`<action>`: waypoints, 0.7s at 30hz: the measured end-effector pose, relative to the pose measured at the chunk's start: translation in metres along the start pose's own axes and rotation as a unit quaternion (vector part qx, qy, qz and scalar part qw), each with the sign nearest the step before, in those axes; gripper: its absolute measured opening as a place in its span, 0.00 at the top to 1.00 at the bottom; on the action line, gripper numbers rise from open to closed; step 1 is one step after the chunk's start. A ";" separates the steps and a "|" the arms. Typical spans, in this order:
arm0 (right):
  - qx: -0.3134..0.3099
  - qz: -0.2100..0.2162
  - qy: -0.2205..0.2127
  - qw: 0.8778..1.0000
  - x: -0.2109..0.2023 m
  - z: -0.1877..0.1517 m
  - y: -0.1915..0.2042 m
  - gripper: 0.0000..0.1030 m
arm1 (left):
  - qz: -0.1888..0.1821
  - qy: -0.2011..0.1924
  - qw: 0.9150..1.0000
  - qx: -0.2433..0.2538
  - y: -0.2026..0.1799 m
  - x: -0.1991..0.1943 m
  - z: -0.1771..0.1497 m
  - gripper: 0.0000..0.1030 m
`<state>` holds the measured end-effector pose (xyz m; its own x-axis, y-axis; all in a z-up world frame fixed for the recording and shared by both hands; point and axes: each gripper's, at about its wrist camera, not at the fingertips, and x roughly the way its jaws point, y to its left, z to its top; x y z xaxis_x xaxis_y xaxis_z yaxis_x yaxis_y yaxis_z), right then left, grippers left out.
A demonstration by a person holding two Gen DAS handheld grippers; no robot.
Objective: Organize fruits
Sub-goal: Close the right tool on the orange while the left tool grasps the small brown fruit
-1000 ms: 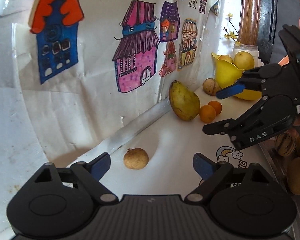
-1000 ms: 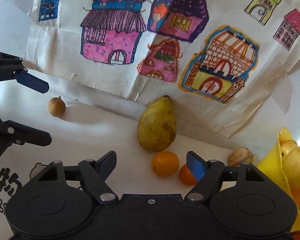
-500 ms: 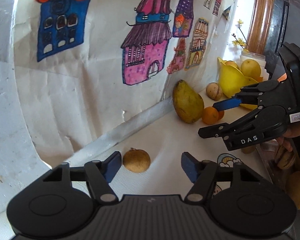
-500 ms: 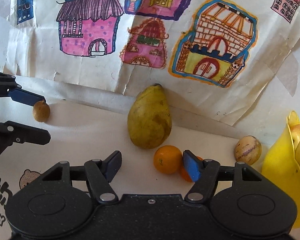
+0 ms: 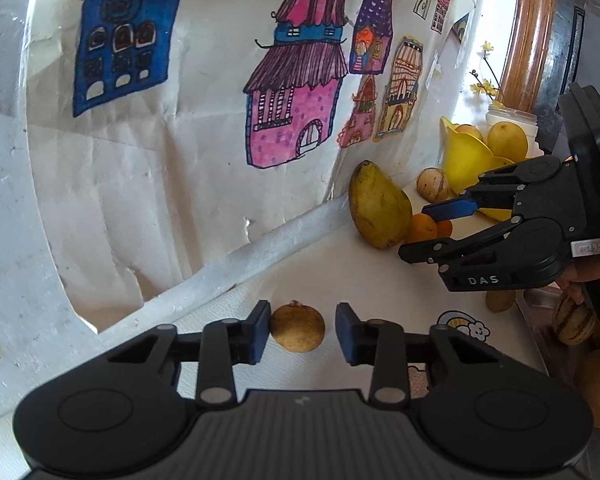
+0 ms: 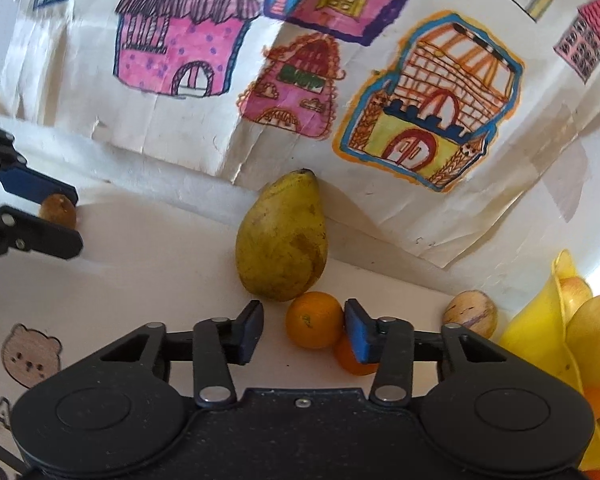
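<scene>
My left gripper (image 5: 302, 330) is open around a small round brown fruit (image 5: 297, 331) on the white table; its left pad touches the fruit, the right pad stands apart. My right gripper (image 6: 304, 330) is open around a small orange (image 6: 314, 319), with a second orange (image 6: 350, 358) partly hidden behind its right finger. A big yellow-green mango (image 6: 282, 246) lies just beyond, against the wall. A striped round fruit (image 6: 471, 314) sits beside a yellow bowl (image 6: 534, 328) holding yellow fruit. The right gripper also shows in the left wrist view (image 5: 436, 228).
A wall with painted paper houses (image 5: 296, 112) runs along the table's far edge. At the right in the left wrist view lie more striped and yellow fruits (image 5: 574, 320), a white jar (image 5: 512, 114) and a wooden frame (image 5: 530, 32). Cartoon stickers (image 6: 30, 354) mark the table.
Both grippers moved forward and narrowed: the left one now brackets the brown fruit, the right one brackets the orange.
</scene>
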<state>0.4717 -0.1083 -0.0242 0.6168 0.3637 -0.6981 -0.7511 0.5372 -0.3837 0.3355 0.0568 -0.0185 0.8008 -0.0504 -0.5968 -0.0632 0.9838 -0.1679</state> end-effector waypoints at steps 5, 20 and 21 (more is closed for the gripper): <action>-0.022 -0.028 0.003 0.999 0.001 -0.002 0.008 0.67 | -0.003 0.001 1.000 -0.001 -0.003 0.000 0.000 0.69; -0.044 -0.009 0.003 0.999 -0.036 -0.010 0.032 0.68 | -0.027 0.007 1.000 0.008 -0.013 -0.006 -0.004 0.70; -0.049 -0.005 0.002 0.999 -0.040 -0.012 0.036 0.68 | -0.028 0.006 1.000 0.009 -0.014 -0.008 -0.005 0.70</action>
<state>0.4173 -0.1124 -0.0172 0.6235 0.3553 -0.6964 -0.7643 0.4643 -0.4475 0.3275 0.0429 -0.0154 0.7950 -0.1068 -0.5971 -0.0079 0.9825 -0.1863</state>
